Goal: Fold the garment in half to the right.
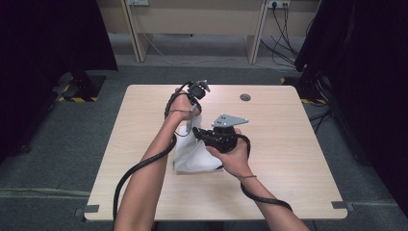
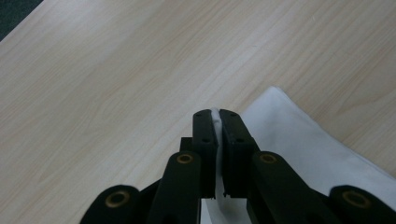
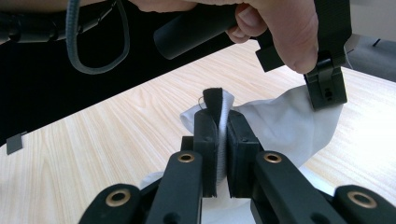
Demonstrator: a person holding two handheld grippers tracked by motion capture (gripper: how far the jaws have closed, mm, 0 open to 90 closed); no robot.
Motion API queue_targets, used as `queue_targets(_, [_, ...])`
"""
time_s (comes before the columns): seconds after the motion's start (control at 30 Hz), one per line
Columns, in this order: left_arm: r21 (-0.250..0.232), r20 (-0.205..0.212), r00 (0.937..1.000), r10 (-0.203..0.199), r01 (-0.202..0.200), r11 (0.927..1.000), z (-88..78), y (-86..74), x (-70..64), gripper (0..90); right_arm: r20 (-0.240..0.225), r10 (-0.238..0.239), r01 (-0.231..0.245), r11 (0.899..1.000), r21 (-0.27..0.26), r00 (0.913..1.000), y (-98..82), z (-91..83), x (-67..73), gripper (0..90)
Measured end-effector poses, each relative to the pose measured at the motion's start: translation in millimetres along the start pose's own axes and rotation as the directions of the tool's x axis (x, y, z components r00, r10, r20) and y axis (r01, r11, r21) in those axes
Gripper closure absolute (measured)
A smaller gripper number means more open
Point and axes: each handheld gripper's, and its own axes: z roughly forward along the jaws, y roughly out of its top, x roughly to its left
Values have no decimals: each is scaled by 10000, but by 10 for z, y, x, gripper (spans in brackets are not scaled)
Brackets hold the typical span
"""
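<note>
A white cloth lies near the table's middle, with part of it lifted off the wood. My left gripper points down at its far edge; in the left gripper view the jaws are shut on a thin white fold, and the cloth spreads to the right. My right gripper comes in from the right. Its jaws are shut on an edge of the cloth that carries a black strip. Farther off in that view, the left gripper pinches a raised corner.
The light wooden table has a round grommet at the back and grey tape marks at its front corners. Beyond it stand a desk frame, trailing cables and black curtains on both sides.
</note>
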Motion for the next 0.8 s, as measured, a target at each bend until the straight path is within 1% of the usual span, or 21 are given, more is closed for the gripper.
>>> queue_targets(0.8, [189,34,9997,225,-226,9996,94,23,-79,852,103,69,-71,9998,182,9999,-111,-26,-44,848])
